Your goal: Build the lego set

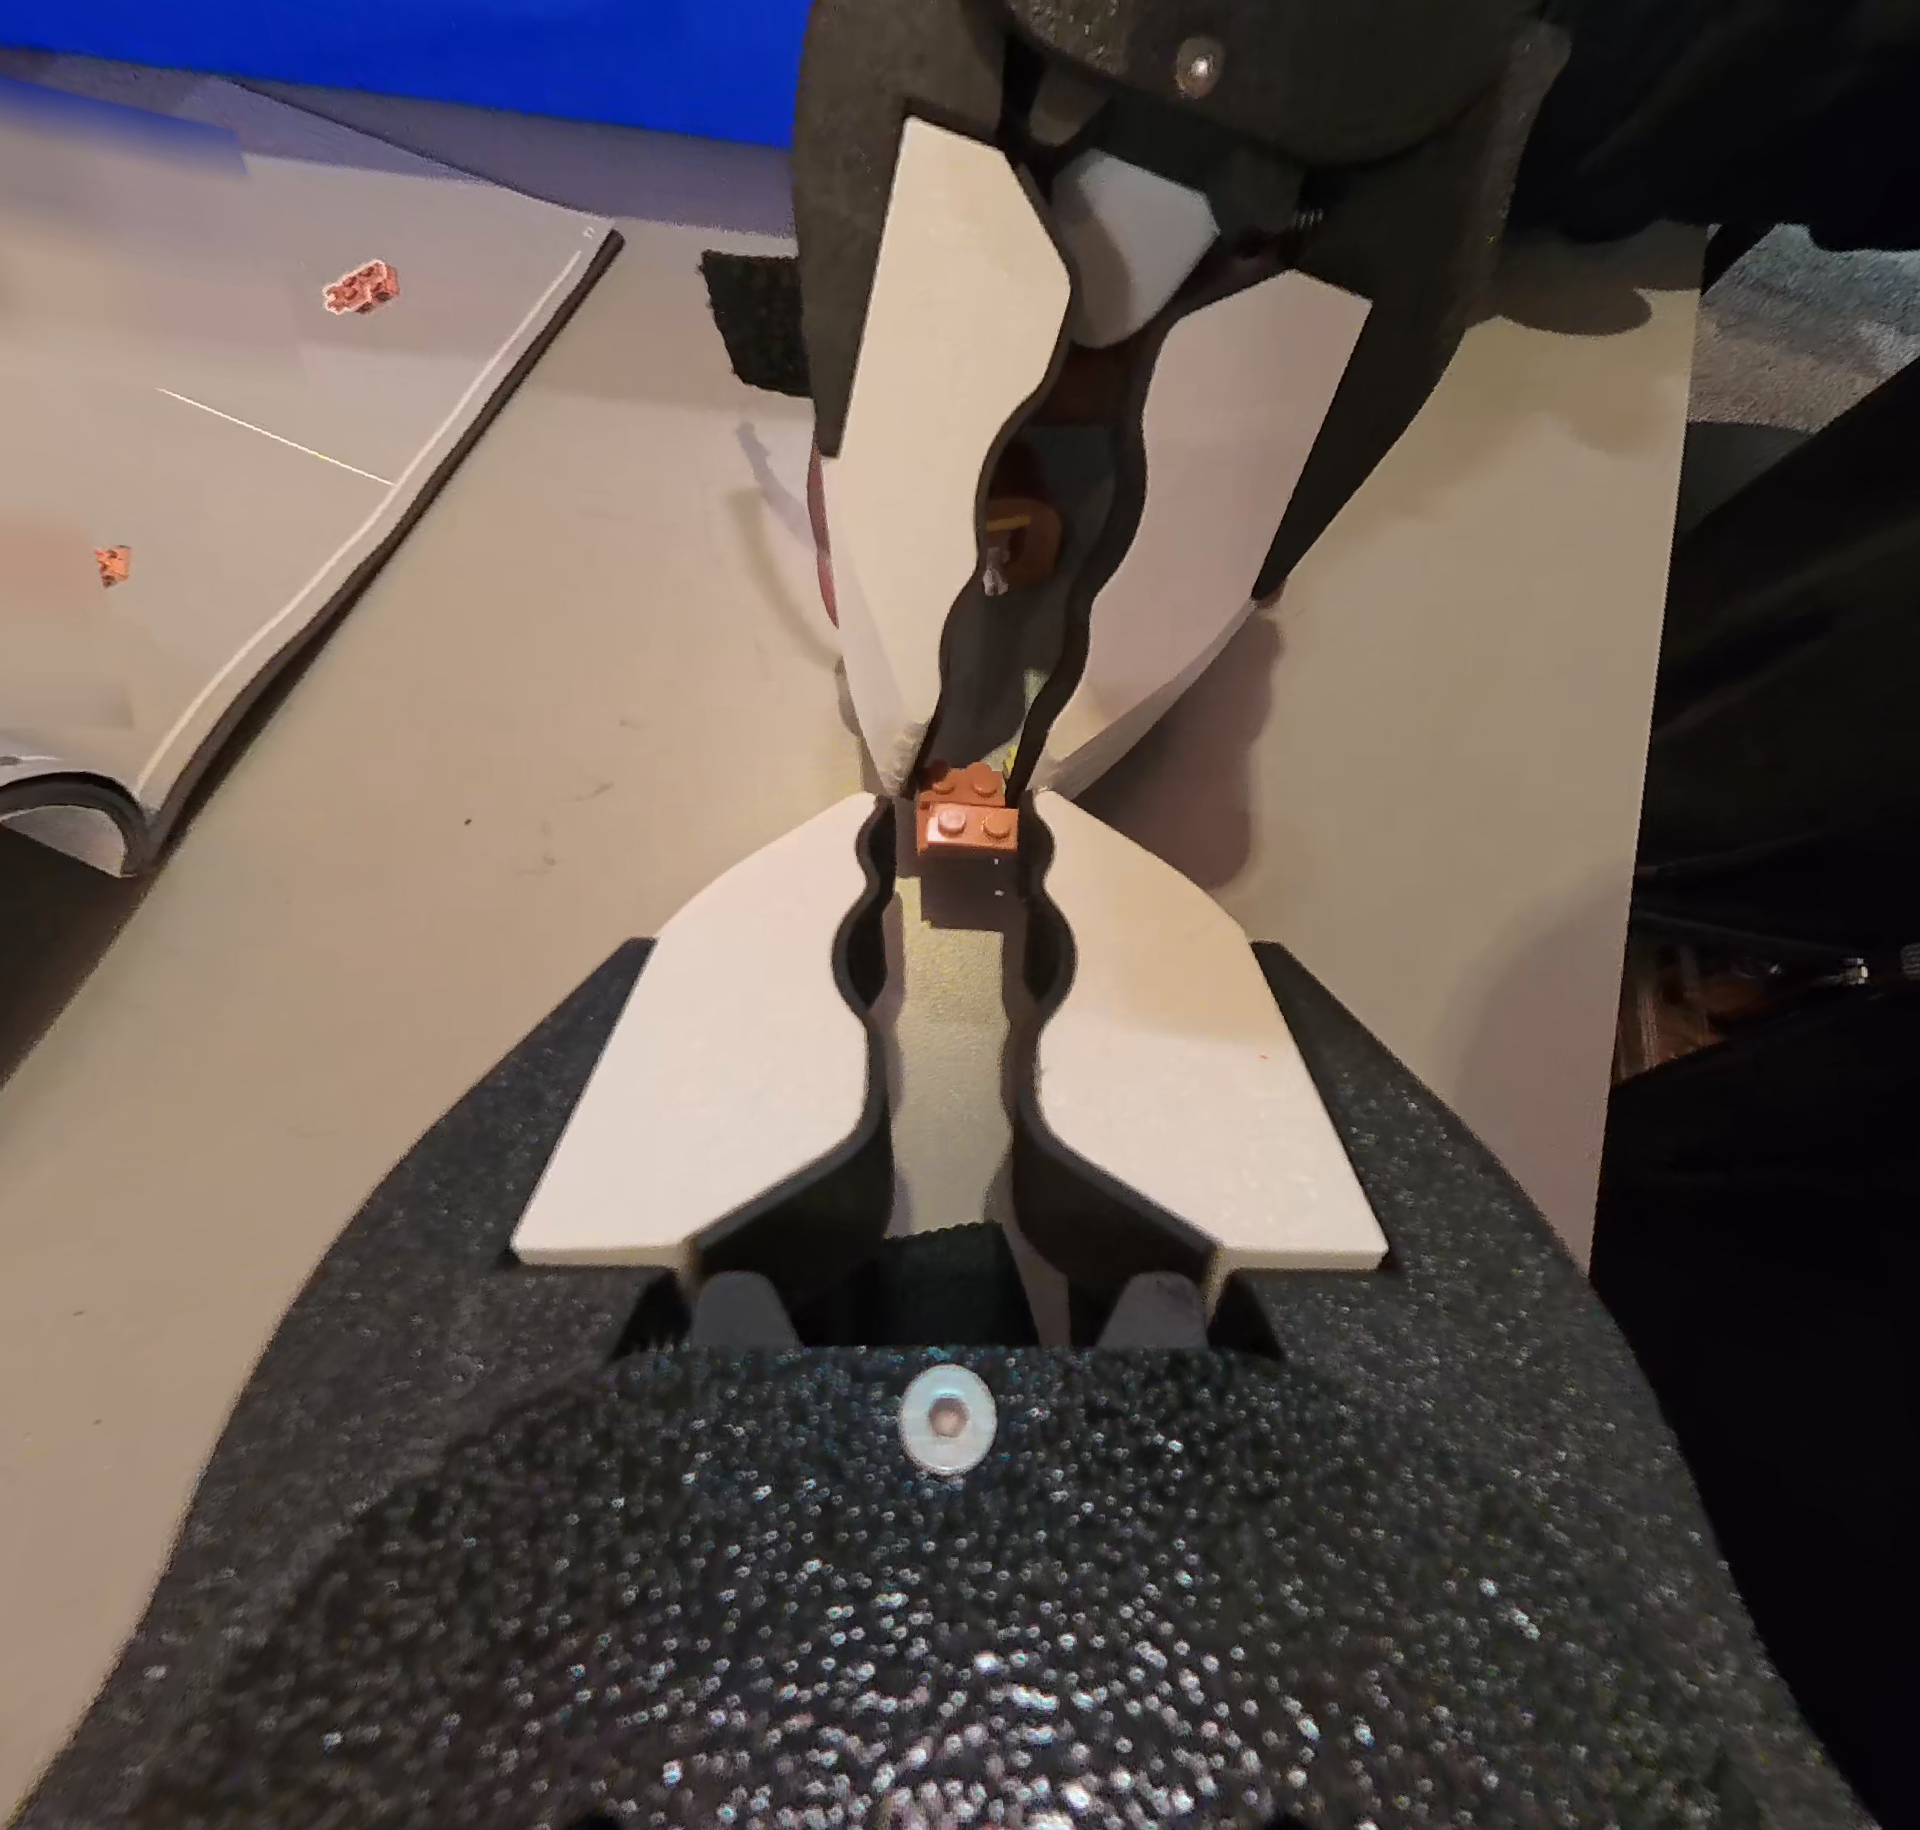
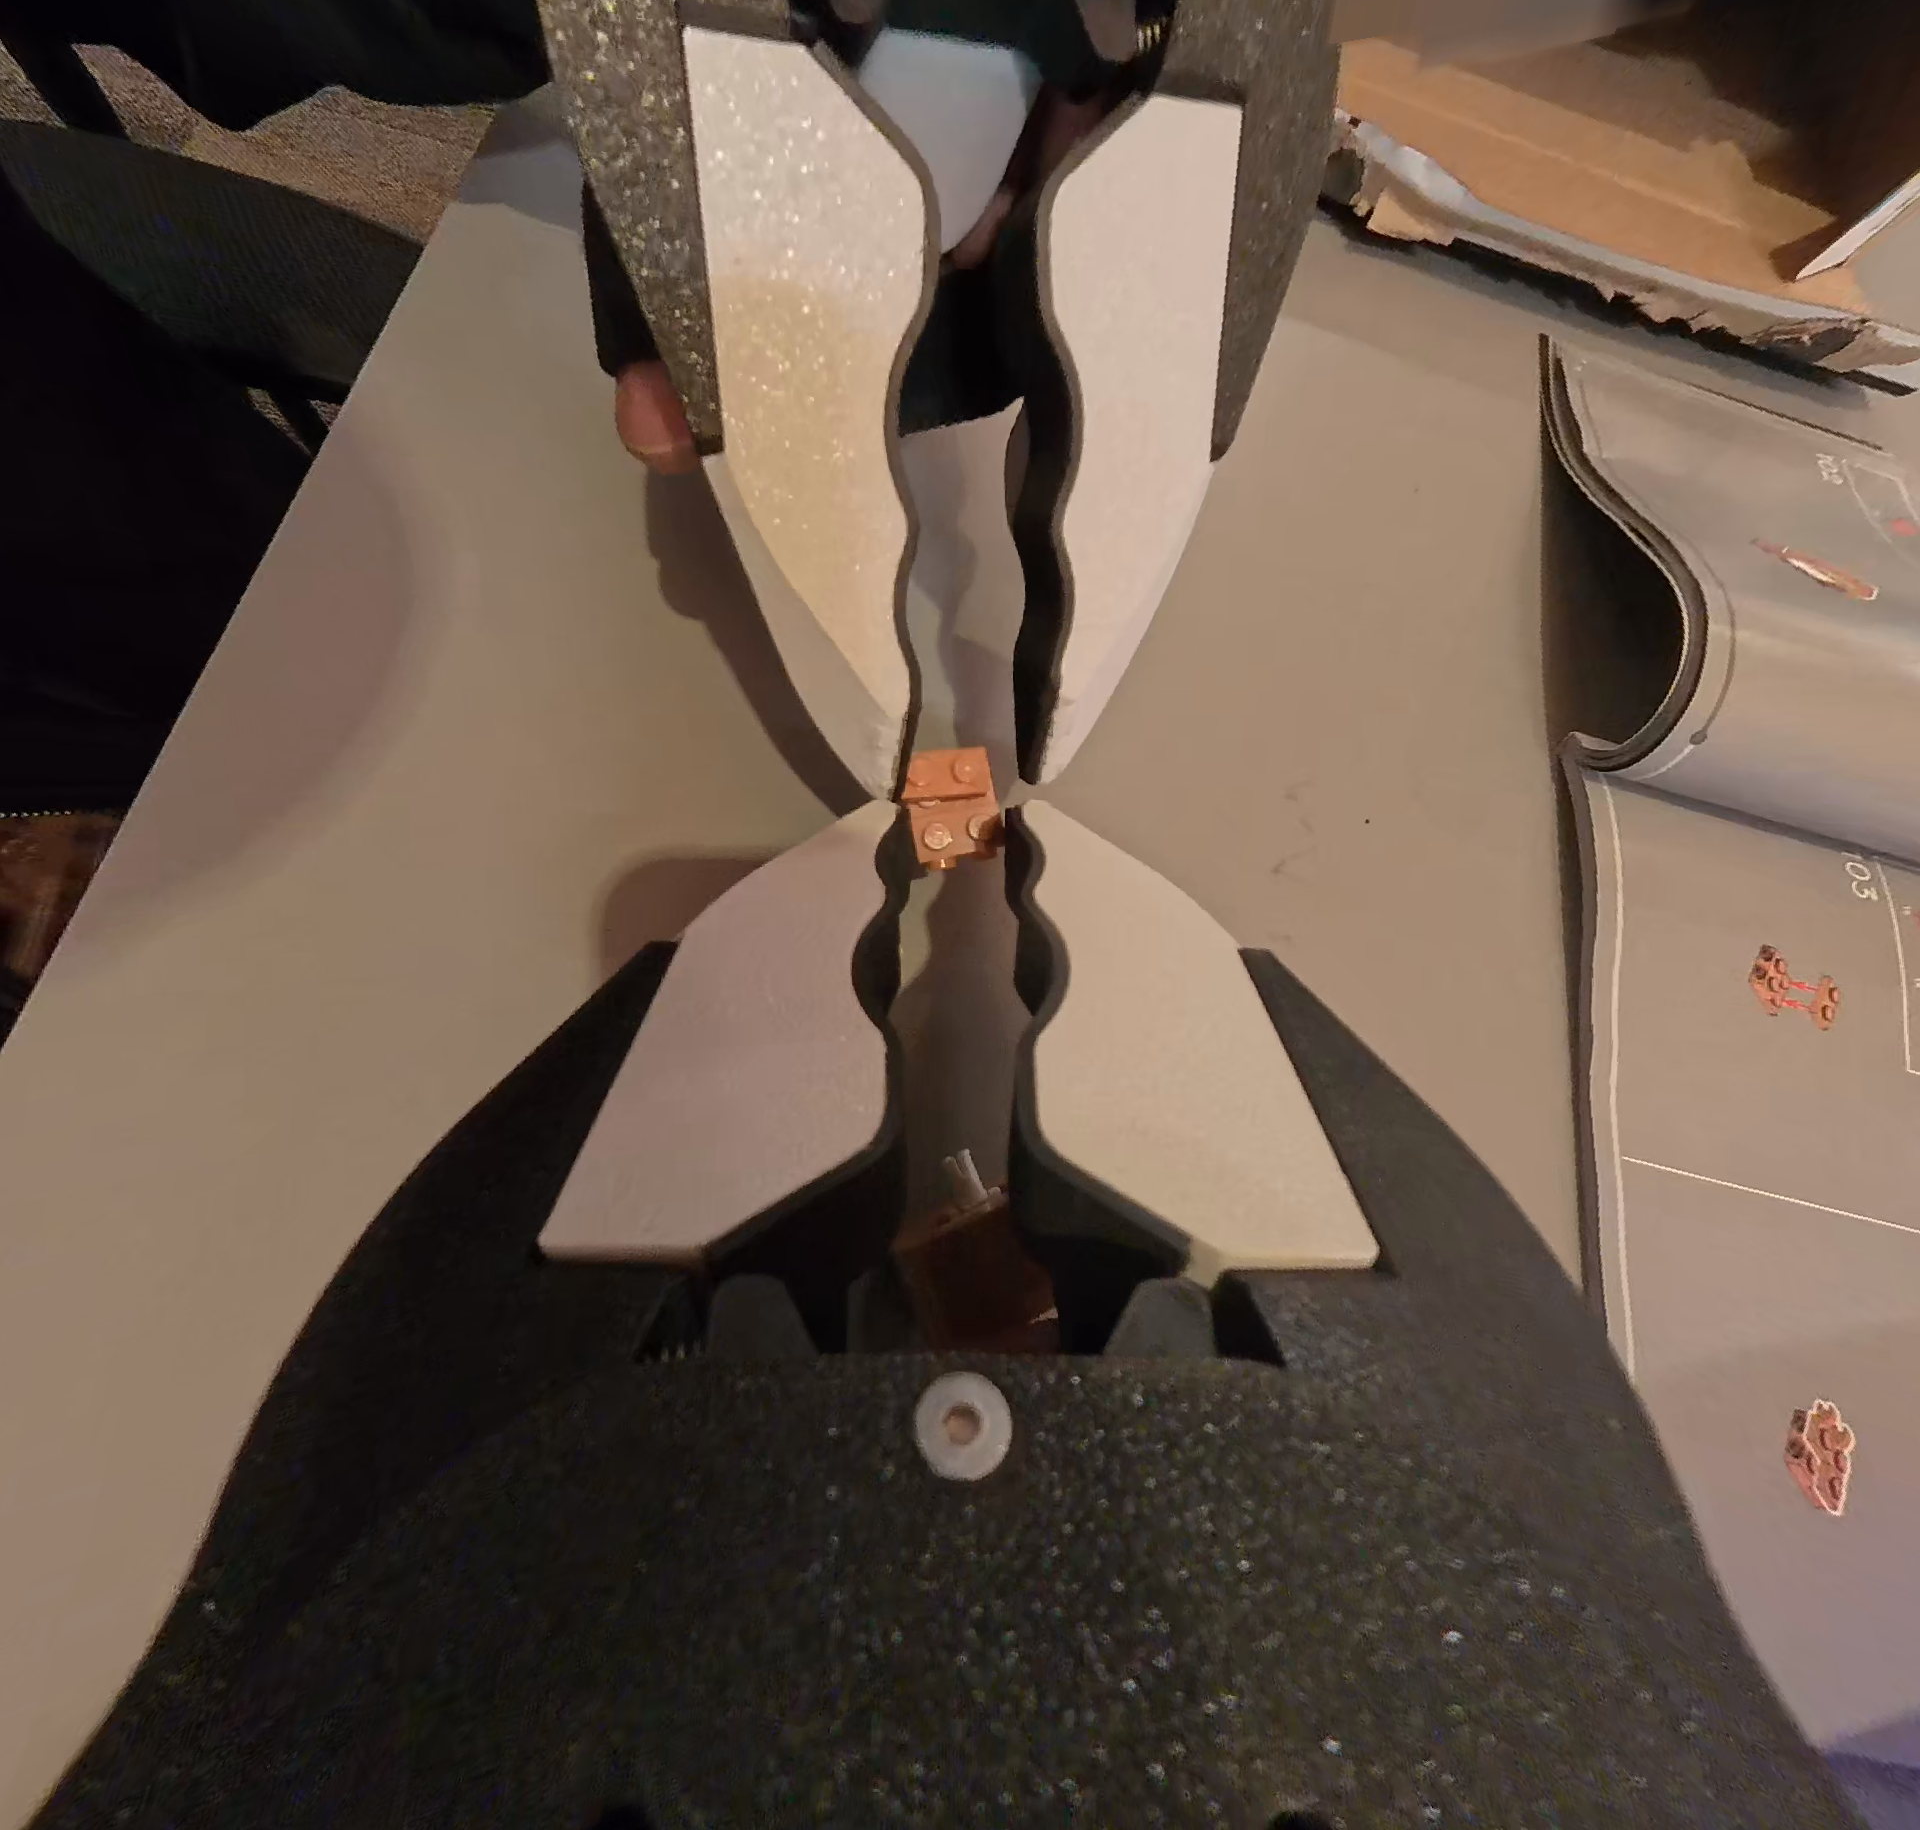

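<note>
Black grainy housing fills the bottom of both wrist views, with each hand-held gripper's pale fingers running forward to meet the other's tip to tip above a grey worktop (image 1: 582,845).

Between them sit two small brown studded bricks, edge to edge and touching. In the left wrist view the left hand-held gripper (image 1: 961,835) has the near brick (image 1: 968,832) between its fingertips; its right pad meets the brick's side, while a narrow dark gap shows on the left, so it appears to stand spread around the brick rather than pinching it. The right hand-held gripper (image 2: 954,840) is pinching the other brick (image 2: 951,838), both pads against its sides. In the right wrist view the left one's brick (image 2: 945,772) lies just beyond, level with it, and a seam runs between the two.

How far things have come: the two bricks look brought together and possibly already joined — whether they are locked or merely abutting cannot be told. Neither rests on the worktop.

An open booklet (image 2: 1766,949) with small brick drawings lies on the worktop to the right side, torn cardboard (image 2: 1610,159) beyond it. Under the right hand-held gripper's housing a darker brown piece (image 2: 971,1271) lies in shadow. A fingertip (image 2: 649,419) shows beside the left hand-held gripper's housing.
</note>
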{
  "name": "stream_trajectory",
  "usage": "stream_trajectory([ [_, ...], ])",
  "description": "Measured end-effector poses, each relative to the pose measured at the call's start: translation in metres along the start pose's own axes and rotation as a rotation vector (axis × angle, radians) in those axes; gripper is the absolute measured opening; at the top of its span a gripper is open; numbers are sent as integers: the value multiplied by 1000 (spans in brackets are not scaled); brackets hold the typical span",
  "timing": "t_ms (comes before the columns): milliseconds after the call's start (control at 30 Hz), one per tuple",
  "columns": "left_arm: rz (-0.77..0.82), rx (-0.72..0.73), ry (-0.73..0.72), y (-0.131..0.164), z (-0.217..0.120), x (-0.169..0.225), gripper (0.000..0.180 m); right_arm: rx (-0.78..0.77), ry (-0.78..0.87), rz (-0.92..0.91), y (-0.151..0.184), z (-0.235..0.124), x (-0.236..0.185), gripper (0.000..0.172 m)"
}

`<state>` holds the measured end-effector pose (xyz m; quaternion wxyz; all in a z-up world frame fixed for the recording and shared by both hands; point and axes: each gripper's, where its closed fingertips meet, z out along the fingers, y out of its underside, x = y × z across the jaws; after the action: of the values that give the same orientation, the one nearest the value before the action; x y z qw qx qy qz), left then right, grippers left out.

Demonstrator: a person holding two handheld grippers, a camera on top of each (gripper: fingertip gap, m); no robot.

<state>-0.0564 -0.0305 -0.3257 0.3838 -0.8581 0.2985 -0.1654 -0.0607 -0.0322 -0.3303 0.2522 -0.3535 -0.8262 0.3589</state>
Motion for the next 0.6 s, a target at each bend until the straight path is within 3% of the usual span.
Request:
stream_trajectory([
  [400, -41, 64, 26, -7, -4, 0, 23, 23, -6, -4, -5, -2, -2, 16],
  [600, 63, 144, -9, -14, -21, 0, 25, 36, -8, 6, -6, -3, -1, 17],
])
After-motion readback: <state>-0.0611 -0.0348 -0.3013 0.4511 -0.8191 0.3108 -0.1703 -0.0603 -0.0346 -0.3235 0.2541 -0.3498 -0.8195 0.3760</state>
